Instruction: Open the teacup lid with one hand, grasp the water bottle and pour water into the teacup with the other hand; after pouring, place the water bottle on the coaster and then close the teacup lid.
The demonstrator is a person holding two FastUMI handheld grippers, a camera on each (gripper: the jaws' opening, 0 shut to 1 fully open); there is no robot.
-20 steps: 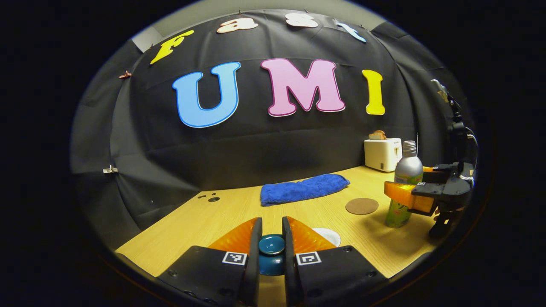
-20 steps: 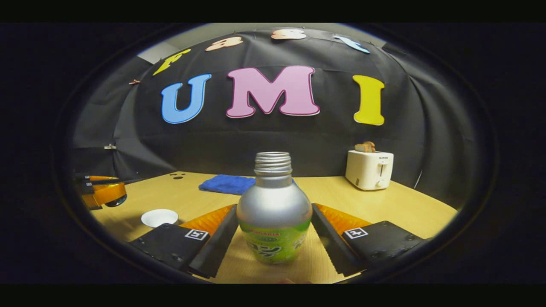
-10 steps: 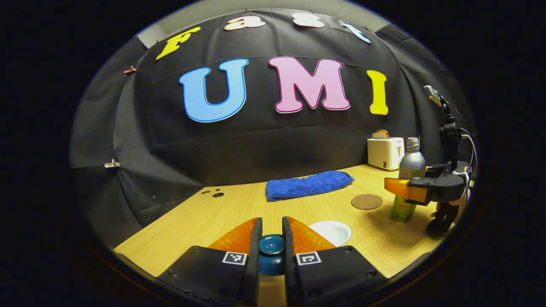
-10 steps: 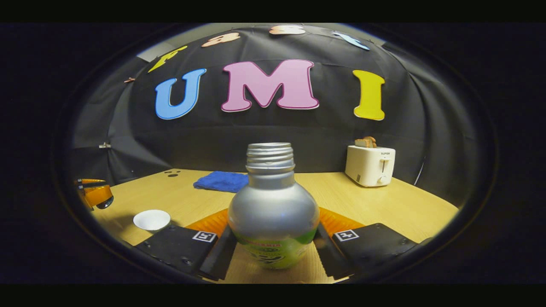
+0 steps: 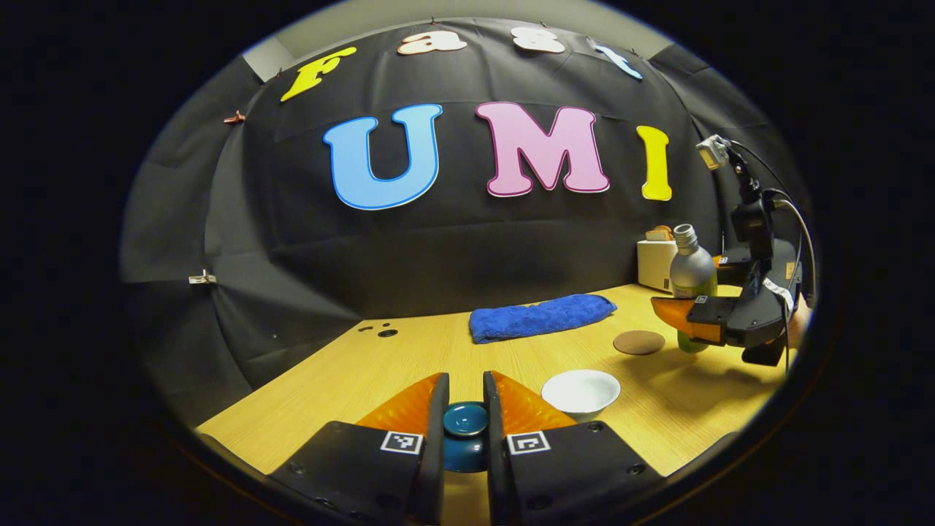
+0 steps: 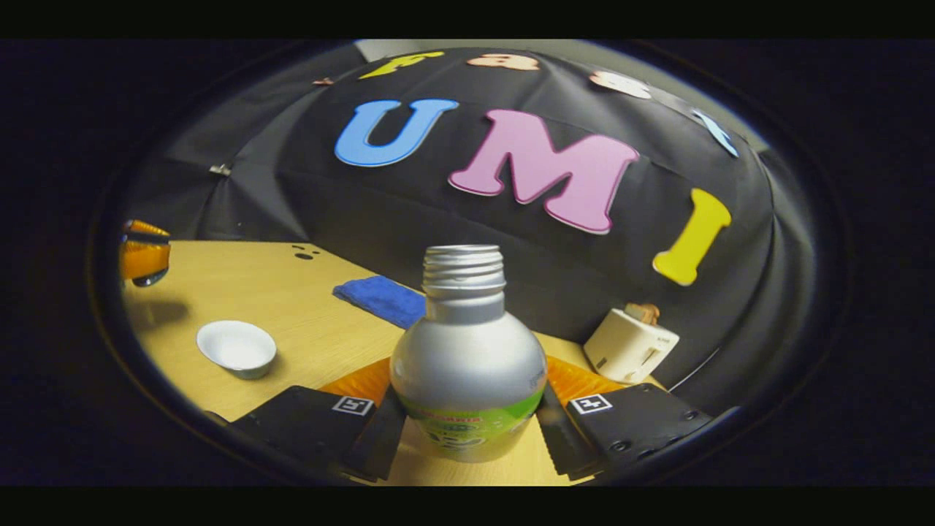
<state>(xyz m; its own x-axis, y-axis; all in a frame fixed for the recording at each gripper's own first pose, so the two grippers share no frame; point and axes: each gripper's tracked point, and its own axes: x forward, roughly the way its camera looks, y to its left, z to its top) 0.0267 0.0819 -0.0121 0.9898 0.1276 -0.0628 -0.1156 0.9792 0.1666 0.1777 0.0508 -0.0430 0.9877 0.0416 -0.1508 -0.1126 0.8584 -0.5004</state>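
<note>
My left gripper (image 5: 464, 409) is shut on the dark blue teacup lid (image 5: 465, 429), held above the table. The white teacup (image 5: 581, 390) stands uncovered just to its right; in the right gripper view the teacup (image 6: 237, 348) sits at the left. My right gripper (image 6: 467, 409) is shut on the silver water bottle (image 6: 467, 358), which has a green label and no cap. In the left gripper view the water bottle (image 5: 691, 274) hangs lifted off the table and tilted left, held by the right gripper (image 5: 719, 321). The round brown coaster (image 5: 639, 342) lies beside it.
A folded blue towel (image 5: 540, 318) lies at the back of the wooden table (image 5: 409, 365). A white toaster (image 6: 632, 343) with bread in it stands at the back right. The left gripper (image 6: 144, 252) shows at the left edge of the right gripper view.
My right gripper closed on the water bottle, lifted it off the table and tilted it leftward. My left gripper rose a little with the lid, bringing the teacup into fuller view.
</note>
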